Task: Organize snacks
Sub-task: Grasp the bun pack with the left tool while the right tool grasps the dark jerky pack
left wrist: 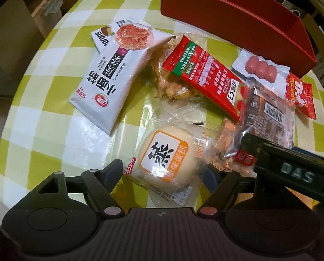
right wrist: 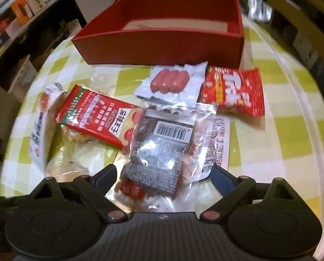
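A round steamed cake in a clear wrapper (left wrist: 164, 158) lies on the checked tablecloth between the fingers of my left gripper (left wrist: 165, 171), which stands open around it. My right gripper (right wrist: 162, 176) is open, its fingers wide on either side of a clear pack of dark snack with a barcode (right wrist: 162, 143). From the left wrist view the right gripper (left wrist: 270, 152) comes in over that dark pack (left wrist: 268, 113). Behind lie a sausage pack (right wrist: 170, 82), a red gummy bag (right wrist: 233, 91), a red sachet (right wrist: 96, 113) and a white noodle-snack bag (left wrist: 114, 76).
An open red box (right wrist: 162, 43) stands at the far side of the table (left wrist: 53, 108); its floor looks bare. A clear bag of brownish snack (left wrist: 168, 82) sits under the red sachet. Shelves and cartons surround the table's rounded edge.
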### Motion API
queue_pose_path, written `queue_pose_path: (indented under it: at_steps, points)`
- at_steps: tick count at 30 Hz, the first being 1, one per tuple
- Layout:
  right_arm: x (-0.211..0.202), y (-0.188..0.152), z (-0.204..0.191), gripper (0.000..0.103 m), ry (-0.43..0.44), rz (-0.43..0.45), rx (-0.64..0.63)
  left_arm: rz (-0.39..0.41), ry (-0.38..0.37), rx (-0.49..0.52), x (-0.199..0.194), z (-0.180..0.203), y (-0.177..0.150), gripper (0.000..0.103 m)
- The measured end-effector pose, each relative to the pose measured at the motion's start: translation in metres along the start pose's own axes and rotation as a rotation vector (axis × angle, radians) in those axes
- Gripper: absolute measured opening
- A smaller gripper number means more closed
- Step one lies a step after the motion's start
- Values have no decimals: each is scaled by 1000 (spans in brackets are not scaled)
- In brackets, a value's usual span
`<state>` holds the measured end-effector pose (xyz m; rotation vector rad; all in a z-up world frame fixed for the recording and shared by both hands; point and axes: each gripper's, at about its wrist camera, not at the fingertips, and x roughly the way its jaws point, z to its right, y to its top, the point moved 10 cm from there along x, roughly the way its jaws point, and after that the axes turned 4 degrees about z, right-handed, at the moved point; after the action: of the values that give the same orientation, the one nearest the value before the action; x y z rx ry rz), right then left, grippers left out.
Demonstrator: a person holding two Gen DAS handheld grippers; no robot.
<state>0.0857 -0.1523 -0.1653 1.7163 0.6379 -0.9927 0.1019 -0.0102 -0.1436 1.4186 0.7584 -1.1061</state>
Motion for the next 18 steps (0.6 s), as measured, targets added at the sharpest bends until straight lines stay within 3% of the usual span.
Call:
queue_pose_path:
  at_steps: [3,7,8,13,16,18]
  points:
    - [6,-1,-4,103,13,-19,-4,-9,18,8,4,-2,-1,85]
    - [11,-3,-4,103,-33,-15,-50,-43,48,19,14,-6,-7,84]
    - [17,-8,-1,103,-39,-51,-45,-45,48,18,15,-6,-7,85]
    - [14,-9,7,102,19,-54,-21,-42,52,21,19,-5,-7,86]
    - [6,-3,16,78,28,-33,-18,-42,28,-7,18,-6,-4,81]
    - [3,-1,22,73,61,-31,4,-62,16,-15,15,-11,-2,75]
